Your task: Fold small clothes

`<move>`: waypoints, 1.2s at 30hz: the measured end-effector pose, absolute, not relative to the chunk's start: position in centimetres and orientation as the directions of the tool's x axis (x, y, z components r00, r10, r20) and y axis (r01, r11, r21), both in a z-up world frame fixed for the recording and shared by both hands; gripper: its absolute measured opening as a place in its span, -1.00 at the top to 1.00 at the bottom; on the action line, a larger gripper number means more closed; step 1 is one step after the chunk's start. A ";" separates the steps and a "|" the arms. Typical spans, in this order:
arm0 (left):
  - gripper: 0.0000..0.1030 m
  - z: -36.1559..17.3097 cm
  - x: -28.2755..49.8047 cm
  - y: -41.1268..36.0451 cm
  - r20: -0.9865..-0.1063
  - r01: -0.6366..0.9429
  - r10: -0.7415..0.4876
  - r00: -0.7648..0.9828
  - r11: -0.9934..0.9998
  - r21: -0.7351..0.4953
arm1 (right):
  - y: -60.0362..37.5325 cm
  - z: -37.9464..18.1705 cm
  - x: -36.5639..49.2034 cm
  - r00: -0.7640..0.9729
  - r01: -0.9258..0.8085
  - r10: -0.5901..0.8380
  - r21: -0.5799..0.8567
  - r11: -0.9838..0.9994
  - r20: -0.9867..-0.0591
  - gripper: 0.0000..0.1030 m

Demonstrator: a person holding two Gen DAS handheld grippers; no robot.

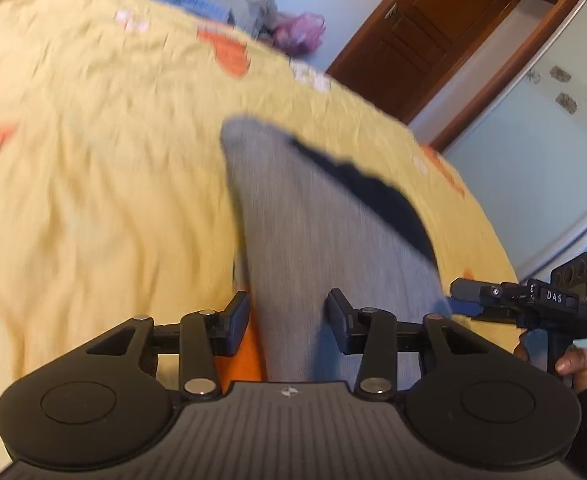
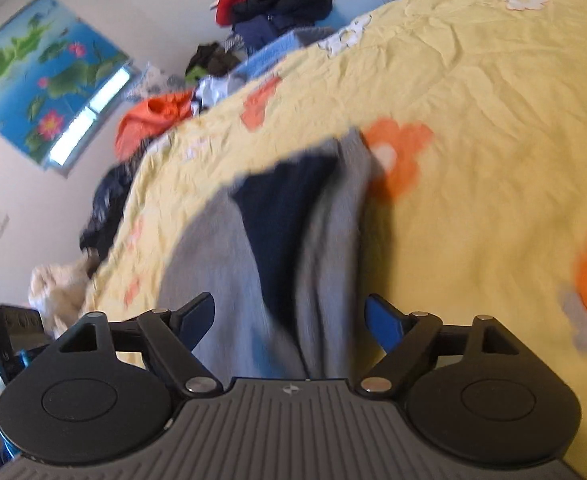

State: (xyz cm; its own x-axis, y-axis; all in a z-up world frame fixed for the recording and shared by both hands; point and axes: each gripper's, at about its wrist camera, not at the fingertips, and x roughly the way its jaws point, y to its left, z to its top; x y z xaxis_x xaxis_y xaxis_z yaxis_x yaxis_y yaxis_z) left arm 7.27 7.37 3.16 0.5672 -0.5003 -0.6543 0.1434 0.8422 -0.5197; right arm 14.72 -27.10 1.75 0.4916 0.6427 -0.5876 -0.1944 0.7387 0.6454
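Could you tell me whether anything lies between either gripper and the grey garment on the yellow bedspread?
Nothing visible does. The grey garment lies on the yellow bedspread directly ahead of the left gripper and the right gripper. Both stand open with the cloth showing between their fingers; the frames are blurred, so contact is unclear.

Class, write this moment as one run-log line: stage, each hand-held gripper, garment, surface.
stage: folding | left hand-held gripper: open | right hand-held gripper: open | grey garment: lying between both | yellow floral bedspread: underneath

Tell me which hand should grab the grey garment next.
Probably left. The left tool has its open jaws closely straddling the grey garment, while the right tool gapes wider around it on the yellow bedspread.
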 end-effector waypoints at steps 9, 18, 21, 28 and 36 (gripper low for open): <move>0.14 2.5 4.8 5.1 -0.682 0.150 -0.486 0.546 0.858 -0.492 | -26.9 0.3 9.9 0.456 -0.190 0.692 0.698 0.690 -0.560 -0.59; 0.41 2.4 4.7 4.0 -0.695 0.145 -0.456 0.556 0.877 -0.459 | -23.2 0.8 10.3 0.439 -0.258 0.669 0.629 0.734 -0.600 -0.04; 0.63 2.3 4.8 4.3 -0.700 0.133 -0.464 0.542 0.870 -0.474 | -23.3 0.2 10.4 0.411 -0.247 0.667 0.629 0.737 -0.621 0.42; 0.77 4.1 3.1 4.8 -0.690 0.160 -0.461 0.557 0.876 -0.456 | -23.9 0.9 8.8 0.386 -0.251 0.725 0.691 0.678 -0.571 0.55; -0.02 3.0 0.1 6.3 -0.657 0.237 -0.464 0.594 0.882 -0.408 | -26.1 -0.1 8.2 0.393 -0.186 0.722 0.720 0.669 -0.569 0.15</move>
